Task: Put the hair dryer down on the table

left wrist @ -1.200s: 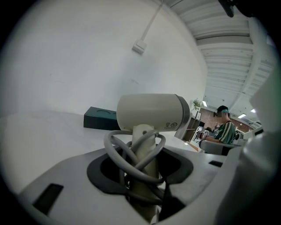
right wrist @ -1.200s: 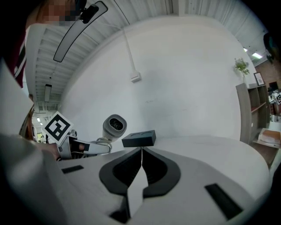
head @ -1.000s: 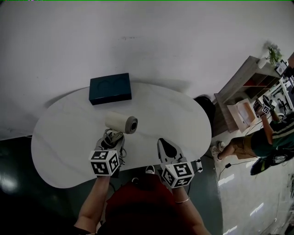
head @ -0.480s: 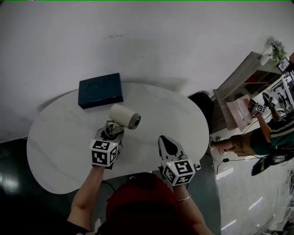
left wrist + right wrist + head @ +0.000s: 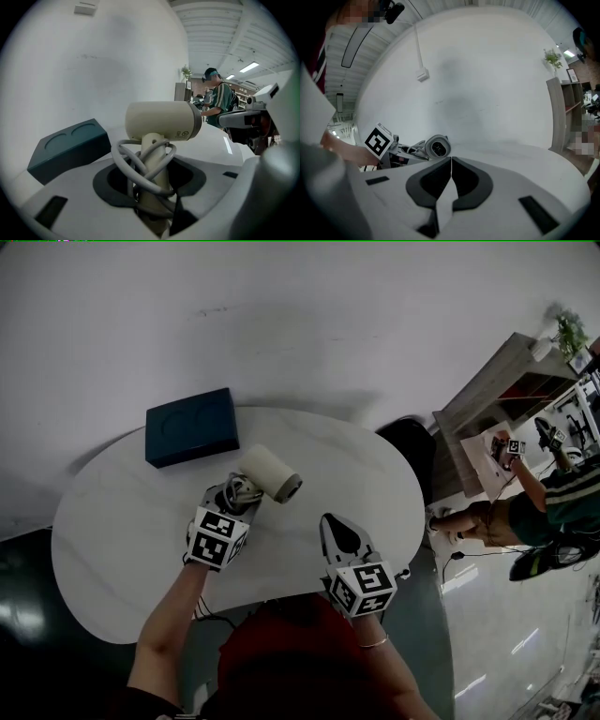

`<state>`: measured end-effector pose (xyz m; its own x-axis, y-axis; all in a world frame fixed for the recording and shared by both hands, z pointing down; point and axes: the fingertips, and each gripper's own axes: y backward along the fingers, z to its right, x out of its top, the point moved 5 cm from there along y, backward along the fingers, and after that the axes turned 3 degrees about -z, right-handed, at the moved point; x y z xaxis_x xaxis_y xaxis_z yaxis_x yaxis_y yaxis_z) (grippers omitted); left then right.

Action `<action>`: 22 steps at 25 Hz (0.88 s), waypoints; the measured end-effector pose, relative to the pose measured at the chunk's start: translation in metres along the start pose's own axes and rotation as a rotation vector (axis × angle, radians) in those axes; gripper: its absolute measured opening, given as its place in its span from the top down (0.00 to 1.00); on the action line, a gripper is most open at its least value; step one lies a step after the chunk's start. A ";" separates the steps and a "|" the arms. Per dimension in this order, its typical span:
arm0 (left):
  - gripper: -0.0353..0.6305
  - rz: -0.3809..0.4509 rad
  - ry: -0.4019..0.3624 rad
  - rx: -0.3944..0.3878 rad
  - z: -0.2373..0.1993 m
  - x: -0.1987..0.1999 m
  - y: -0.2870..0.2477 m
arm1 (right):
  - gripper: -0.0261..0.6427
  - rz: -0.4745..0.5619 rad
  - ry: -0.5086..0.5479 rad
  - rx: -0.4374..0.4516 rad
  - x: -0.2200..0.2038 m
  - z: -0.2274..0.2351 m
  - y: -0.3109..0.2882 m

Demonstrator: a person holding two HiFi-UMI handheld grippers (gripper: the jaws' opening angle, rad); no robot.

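The cream plastic hair dryer (image 5: 161,121), grey cord looped round its handle, stands barrel-up in the left gripper (image 5: 152,187), whose jaws clamp handle and cord together. It is over the white rounded table (image 5: 112,531), near a dark teal box (image 5: 190,426); whether it touches the top is unclear. It looks rigid, smooth and probably top-heavy, so the handle is the place to hold it. The right gripper (image 5: 451,161) has its jaws together, empty.

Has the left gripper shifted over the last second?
Yes. The left gripper, gripping the hair dryer, moved away from the near edge of the table, toward the dark blue box.
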<state>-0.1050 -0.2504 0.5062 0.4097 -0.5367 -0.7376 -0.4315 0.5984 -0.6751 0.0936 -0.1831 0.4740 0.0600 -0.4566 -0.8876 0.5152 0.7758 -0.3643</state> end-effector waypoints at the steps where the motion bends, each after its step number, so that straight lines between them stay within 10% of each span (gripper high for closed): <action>1: 0.63 -0.005 -0.017 -0.011 0.002 0.002 -0.004 | 0.94 -0.003 0.000 -0.002 -0.001 0.001 0.000; 22: 0.63 -0.167 -0.369 -0.215 0.030 0.016 -0.064 | 0.94 -0.007 -0.023 -0.056 -0.003 0.031 0.006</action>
<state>-0.0467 -0.2790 0.5381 0.7298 -0.3447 -0.5904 -0.4759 0.3638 -0.8007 0.1230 -0.1904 0.4826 0.0767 -0.4712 -0.8787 0.4670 0.7956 -0.3859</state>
